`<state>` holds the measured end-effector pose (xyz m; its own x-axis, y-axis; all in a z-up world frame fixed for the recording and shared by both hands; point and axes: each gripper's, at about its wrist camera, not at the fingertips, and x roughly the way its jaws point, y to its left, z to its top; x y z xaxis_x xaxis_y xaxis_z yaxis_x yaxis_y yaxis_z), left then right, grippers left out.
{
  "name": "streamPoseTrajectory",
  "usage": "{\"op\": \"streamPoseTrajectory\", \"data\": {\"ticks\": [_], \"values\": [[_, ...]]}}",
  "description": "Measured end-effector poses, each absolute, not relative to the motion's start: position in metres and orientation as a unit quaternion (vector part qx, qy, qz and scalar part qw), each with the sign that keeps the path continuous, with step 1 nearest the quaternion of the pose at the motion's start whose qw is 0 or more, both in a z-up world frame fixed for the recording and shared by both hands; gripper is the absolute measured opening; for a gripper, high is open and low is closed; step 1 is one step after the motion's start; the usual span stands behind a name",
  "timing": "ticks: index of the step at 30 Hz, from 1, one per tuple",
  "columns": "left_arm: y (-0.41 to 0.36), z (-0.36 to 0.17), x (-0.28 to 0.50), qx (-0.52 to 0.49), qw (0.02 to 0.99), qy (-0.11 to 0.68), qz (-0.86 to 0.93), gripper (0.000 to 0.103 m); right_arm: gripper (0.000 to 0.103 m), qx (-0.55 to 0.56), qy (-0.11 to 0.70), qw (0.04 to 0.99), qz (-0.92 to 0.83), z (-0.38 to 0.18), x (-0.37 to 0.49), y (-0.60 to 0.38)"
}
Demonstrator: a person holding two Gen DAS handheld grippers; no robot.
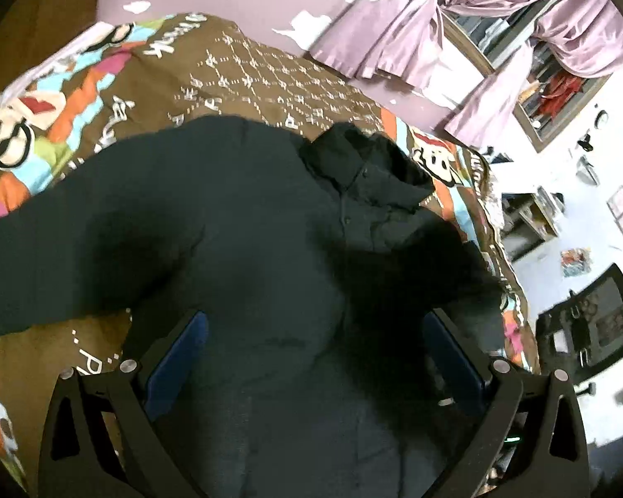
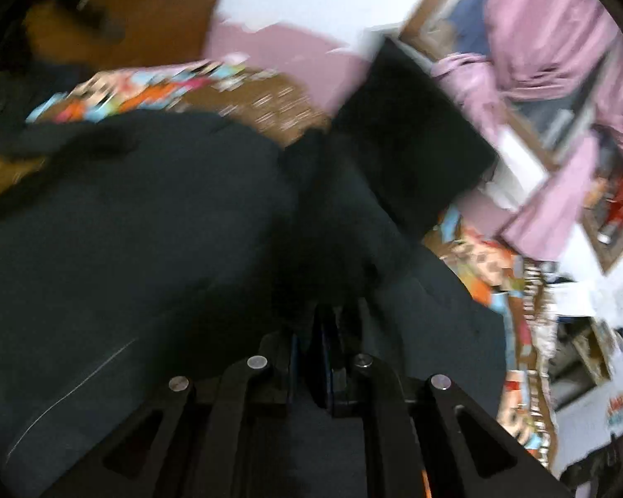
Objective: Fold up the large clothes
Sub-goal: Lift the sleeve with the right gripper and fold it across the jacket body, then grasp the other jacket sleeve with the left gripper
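Observation:
A large black hooded jacket [image 1: 245, 224] lies spread on a bed with a brown cartoon-print cover [image 1: 245, 66]. Its hood [image 1: 361, 166] points to the far side and one sleeve [image 1: 54, 257] stretches left. My left gripper [image 1: 311, 332] is open, its blue pads wide apart just above the jacket's body. In the blurred right wrist view the same jacket [image 2: 145, 228] fills the frame. My right gripper [image 2: 317, 332] is shut on a fold of the jacket, and a sleeve [image 2: 407, 145] is lifted up from it.
Pink curtains [image 1: 457, 12] and a window stand beyond the bed's far right side. A black mesh chair [image 1: 589, 323] and shelves [image 1: 531, 216] stand on the white floor to the right. A wooden headboard [image 2: 145, 12] is at the far left.

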<state>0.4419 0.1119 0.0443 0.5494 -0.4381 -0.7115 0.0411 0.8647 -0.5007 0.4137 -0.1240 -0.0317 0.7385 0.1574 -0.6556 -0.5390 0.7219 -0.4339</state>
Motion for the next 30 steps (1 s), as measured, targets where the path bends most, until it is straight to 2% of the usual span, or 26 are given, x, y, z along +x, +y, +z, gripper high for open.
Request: {"op": "streamPoseTrajectory", "data": {"ticks": [1, 3, 6, 8, 9, 10, 13, 15, 17, 19, 20, 21, 23, 26, 30], "values": [[0.114, 0.038, 0.442, -0.217, 0.851, 0.455, -0.148, 0.101, 0.012, -0.318, 0.319, 0.867, 0.215, -0.048, 0.412, -0.117], [0.114, 0.019, 0.443, -0.211, 0.846, 0.461, -0.164, 0.101, 0.022, -0.324, 0.35, 0.844, 0.248, -0.079, 0.413, -0.101], [0.107, -0.003, 0.45, -0.214, 0.836, 0.463, -0.2, 0.101, 0.031, -0.336, 0.334, 0.844, 0.249, -0.096, 0.404, -0.094], [0.099, -0.02, 0.457, -0.217, 0.828, 0.467, -0.221, 0.101, 0.051, -0.321, 0.323, 0.85, 0.265, -0.093, 0.401, -0.094], [0.093, -0.028, 0.461, -0.215, 0.826, 0.471, -0.224, 0.101, 0.071, -0.305, 0.323, 0.854, 0.272, -0.087, 0.399, -0.103], [0.09, -0.035, 0.466, -0.212, 0.824, 0.475, -0.225, 0.101, 0.077, -0.291, 0.321, 0.857, 0.278, -0.082, 0.396, -0.114], [0.072, -0.052, 0.475, -0.182, 0.828, 0.485, -0.214, 0.1, 0.079, -0.265, 0.304, 0.864, 0.301, -0.072, 0.381, -0.125], [0.07, -0.059, 0.476, -0.16, 0.834, 0.487, -0.205, 0.094, 0.079, -0.251, 0.289, 0.871, 0.307, -0.067, 0.368, -0.136], [0.067, -0.062, 0.477, -0.148, 0.835, 0.496, -0.188, 0.075, 0.079, -0.243, 0.281, 0.877, 0.305, -0.065, 0.357, -0.143], [0.067, -0.065, 0.479, -0.144, 0.836, 0.502, -0.169, 0.064, 0.079, -0.233, 0.271, 0.889, 0.286, -0.063, 0.351, -0.152], [0.067, -0.068, 0.48, -0.14, 0.837, 0.505, -0.157, 0.051, 0.079, -0.225, 0.27, 0.894, 0.277, -0.062, 0.349, -0.157], [0.066, -0.07, 0.481, -0.135, 0.838, 0.509, -0.143, 0.045, 0.079, -0.213, 0.271, 0.9, 0.269, -0.06, 0.35, -0.162], [0.065, -0.075, 0.485, -0.12, 0.841, 0.517, -0.107, 0.018, 0.079, -0.189, 0.273, 0.91, 0.249, -0.055, 0.353, -0.171], [0.065, -0.077, 0.486, -0.108, 0.847, 0.514, -0.084, 0.002, 0.08, -0.15, 0.276, 0.922, 0.224, -0.047, 0.362, -0.185], [0.065, -0.057, 0.48, -0.092, 0.876, 0.466, -0.077, 0.0, 0.081, -0.109, 0.281, 0.934, 0.192, -0.041, 0.374, -0.201]]}}
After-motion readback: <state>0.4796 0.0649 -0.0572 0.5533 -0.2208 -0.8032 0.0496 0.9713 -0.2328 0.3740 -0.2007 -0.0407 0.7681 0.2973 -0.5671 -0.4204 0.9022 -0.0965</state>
